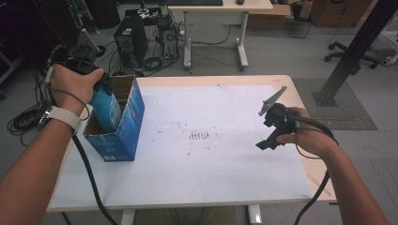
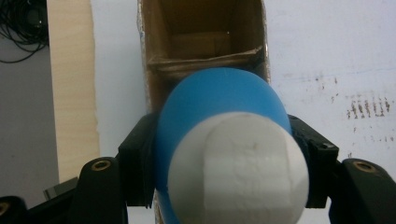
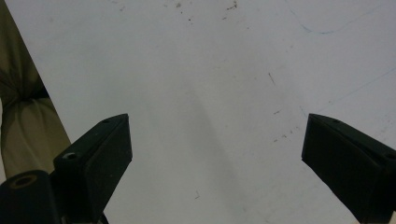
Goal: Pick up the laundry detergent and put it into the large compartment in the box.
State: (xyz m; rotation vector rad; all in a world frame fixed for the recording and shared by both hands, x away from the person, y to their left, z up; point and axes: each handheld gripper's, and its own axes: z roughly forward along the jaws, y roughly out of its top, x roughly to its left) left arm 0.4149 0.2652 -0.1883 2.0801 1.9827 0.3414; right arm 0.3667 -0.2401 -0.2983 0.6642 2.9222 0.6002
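Left tool (image 1: 101, 89) clamped tight on a blue bottle (image 1: 107, 110) with a white cap (image 2: 238, 170), black pads squeezing both sides just under that cap. Bottle pointed bottom-first into an open blue cardboard box (image 1: 126, 133), lower part already inside, top end sticking up out of the opening. Box parked at the left edge of the counter (image 1: 211, 173), brown inside with a cardboard divider (image 2: 205, 60) across it. Right tool (image 1: 272, 129) held over the right side of the counter, well apart from the box, jaws spread wide with nothing between them, just white surface with a few dark scuffs (image 1: 201, 136) below. Couldn't tell whether the bottle touched the box floor.
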